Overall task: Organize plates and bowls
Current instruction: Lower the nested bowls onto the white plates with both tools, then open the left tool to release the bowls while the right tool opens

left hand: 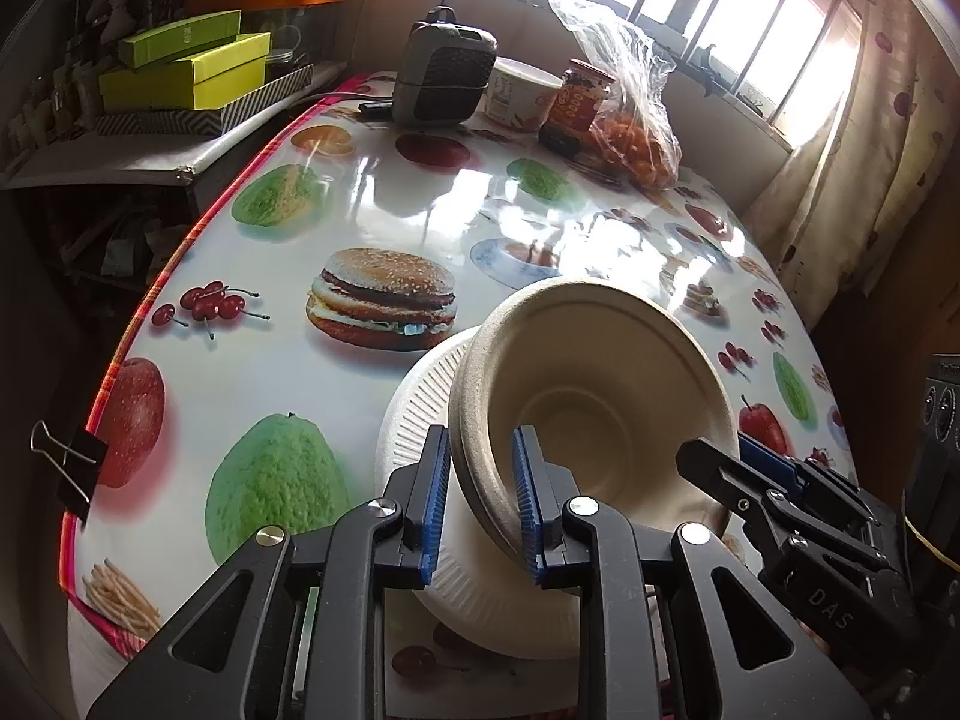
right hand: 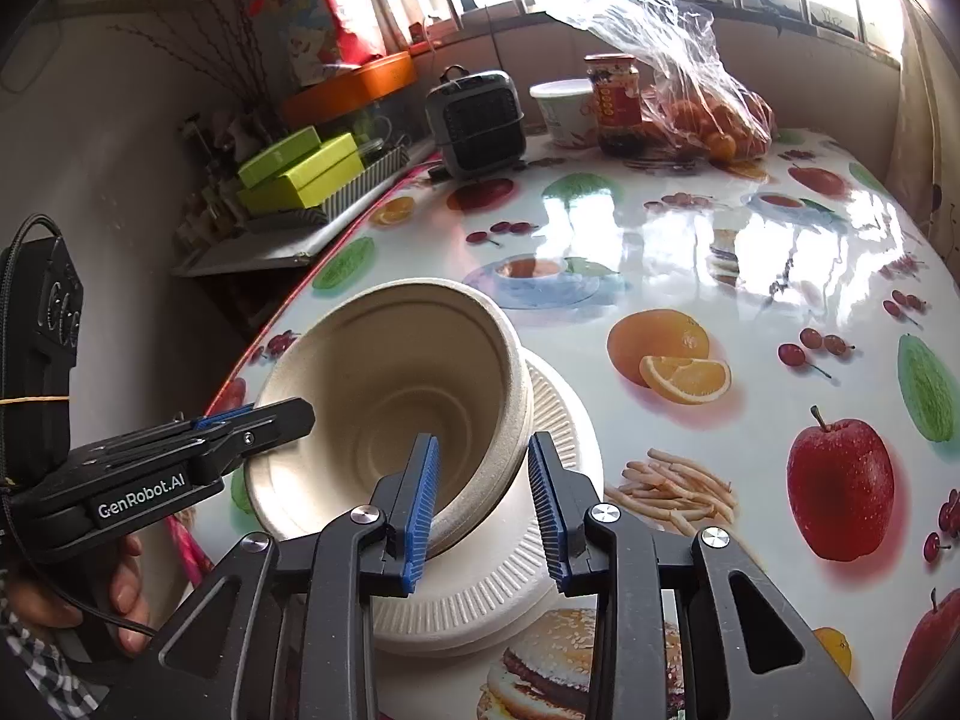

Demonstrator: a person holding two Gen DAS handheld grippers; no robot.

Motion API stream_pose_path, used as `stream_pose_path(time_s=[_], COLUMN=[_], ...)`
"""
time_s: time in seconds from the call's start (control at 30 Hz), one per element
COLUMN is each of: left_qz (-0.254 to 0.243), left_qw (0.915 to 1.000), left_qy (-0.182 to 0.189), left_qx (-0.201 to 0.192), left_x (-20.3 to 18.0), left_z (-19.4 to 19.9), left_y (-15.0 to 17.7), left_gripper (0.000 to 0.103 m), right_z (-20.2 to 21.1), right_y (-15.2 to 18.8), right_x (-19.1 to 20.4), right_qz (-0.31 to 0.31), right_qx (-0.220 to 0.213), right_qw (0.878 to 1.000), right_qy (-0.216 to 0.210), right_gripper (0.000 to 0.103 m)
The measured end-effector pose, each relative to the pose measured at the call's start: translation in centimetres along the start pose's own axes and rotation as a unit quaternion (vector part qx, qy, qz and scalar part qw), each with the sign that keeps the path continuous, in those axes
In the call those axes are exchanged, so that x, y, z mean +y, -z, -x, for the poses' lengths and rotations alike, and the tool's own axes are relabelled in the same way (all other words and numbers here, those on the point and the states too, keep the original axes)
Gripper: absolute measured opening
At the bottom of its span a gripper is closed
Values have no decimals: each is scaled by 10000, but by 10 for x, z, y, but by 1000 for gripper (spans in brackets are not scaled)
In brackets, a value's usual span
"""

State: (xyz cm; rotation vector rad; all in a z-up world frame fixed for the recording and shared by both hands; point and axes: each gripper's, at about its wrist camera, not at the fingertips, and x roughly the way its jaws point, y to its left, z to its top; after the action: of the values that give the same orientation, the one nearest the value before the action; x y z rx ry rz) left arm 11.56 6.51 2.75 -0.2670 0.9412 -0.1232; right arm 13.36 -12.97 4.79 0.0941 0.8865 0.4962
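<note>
Bowl: beige moulded-fibre bowl (left hand: 594, 396), tilted, its mouth turned up toward both cameras; it sits over the white ribbed paper plate (left hand: 414, 414), apparently leaning on it.
Plate: white, ridged rim, lying flat on the glossy fruit-print bench (left hand: 270, 324), near the edge closest to the person.
Left claw: the left claw (left hand: 480, 504) straddles the bowl's near rim, one blue pad outside the wall and one inside; a gap shows on both sides, so the jaws stand apart and are not pinching.
Right claw: the right claw (right hand: 486, 504) straddles the opposite rim the same way, jaws parted, pads not pressed on the wall.
Support: neither claw seems to carry the bowl, so I judge it is resting on the plate alone.
Risk, tipping: tilted as it is, the bowl could rock or roll off the plate if either pad nudges the rim while drawing away.
Risk, dragging: a ribbed pad catching the thin wall could pull the bowl and the light plate toward the bench edge.
Risk, crushing: closing hard on the soft fibre rim could dent it.
Far end: heater (left hand: 447, 72), jar (left hand: 576, 102) and bag of oranges (left hand: 636, 120), well apart from the work.
</note>
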Motion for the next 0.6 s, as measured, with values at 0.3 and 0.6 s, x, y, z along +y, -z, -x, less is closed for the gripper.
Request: stream_pose_path(time_s=[0.3, 0.6], left_qz=[-1, -14], left_qw=[10000, 10000], left_qy=[14, 15], left_qx=[-21, -41], left_x=[0, -1], left_z=[1, 3], left_y=[0, 2], left_gripper=[32, 38], right_z=[1, 3], right_y=[0, 0], right_x=[1, 3], right_qz=[-15, -9], right_qx=[-11, -41], right_qw=[10000, 10000], right_qy=[-8, -6], right_gripper=[36, 40])
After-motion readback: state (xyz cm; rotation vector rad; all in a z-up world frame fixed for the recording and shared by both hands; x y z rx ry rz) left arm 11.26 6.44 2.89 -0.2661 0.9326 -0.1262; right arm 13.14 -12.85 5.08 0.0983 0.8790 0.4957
